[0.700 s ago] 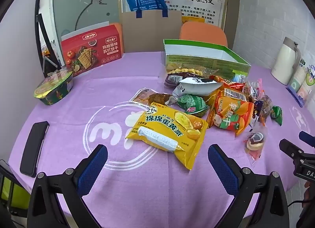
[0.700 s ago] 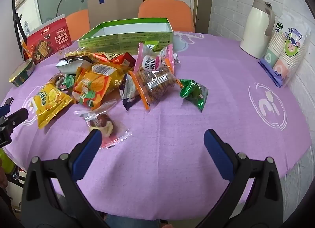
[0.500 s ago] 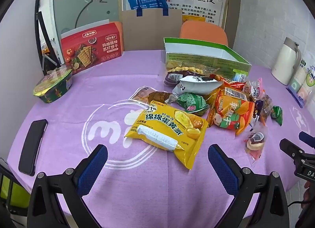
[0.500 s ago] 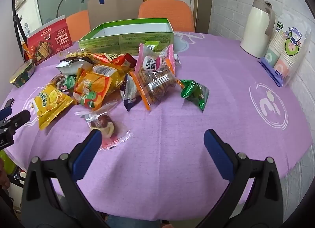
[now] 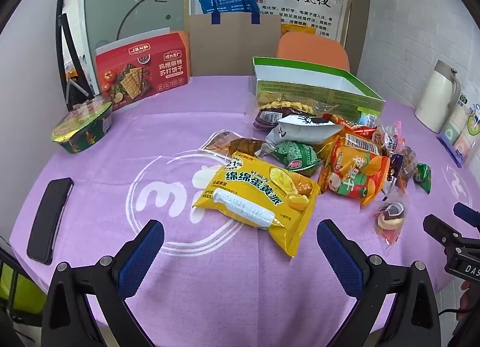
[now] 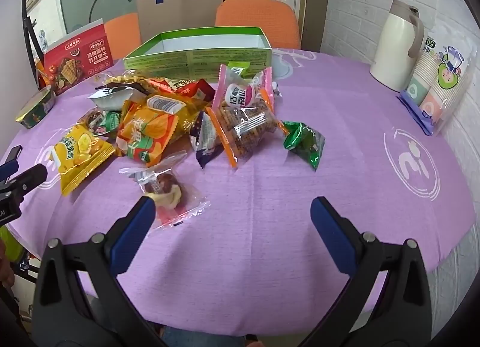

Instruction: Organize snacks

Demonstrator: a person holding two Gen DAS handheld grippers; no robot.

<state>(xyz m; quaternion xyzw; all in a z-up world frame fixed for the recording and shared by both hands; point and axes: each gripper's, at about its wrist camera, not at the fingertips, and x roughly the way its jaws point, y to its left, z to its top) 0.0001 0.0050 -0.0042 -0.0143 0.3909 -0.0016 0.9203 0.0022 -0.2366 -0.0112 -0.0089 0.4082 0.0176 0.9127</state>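
Observation:
A heap of snack packets lies mid-table on the purple cloth. A yellow egg-yolk pie bag (image 5: 258, 197) is nearest my left gripper (image 5: 240, 236), which hovers open just short of it with nothing between its fingers. An orange apple-chip bag (image 5: 354, 173) and a green packet (image 5: 297, 155) lie behind. My right gripper (image 6: 232, 212) also stands open; a small clear-wrapped pastry (image 6: 165, 191) lies by its left fingertip (image 6: 141, 218). An orange-edged clear packet (image 6: 246, 125) and a green candy packet (image 6: 304, 143) sit farther off. The open green box (image 6: 198, 56) stands behind the heap.
A red cracker box (image 5: 141, 72) and an instant-noodle bowl (image 5: 82, 126) stand at the back left, a black phone (image 5: 49, 218) near the left edge. A cream thermos jug (image 6: 396, 47) and a pack of paper cups (image 6: 438, 83) stand at the right. Orange chairs are beyond the table.
Both grippers have eased slightly forward toward the snacks, which sit a little lower in the views. Nothing was grasped or released.

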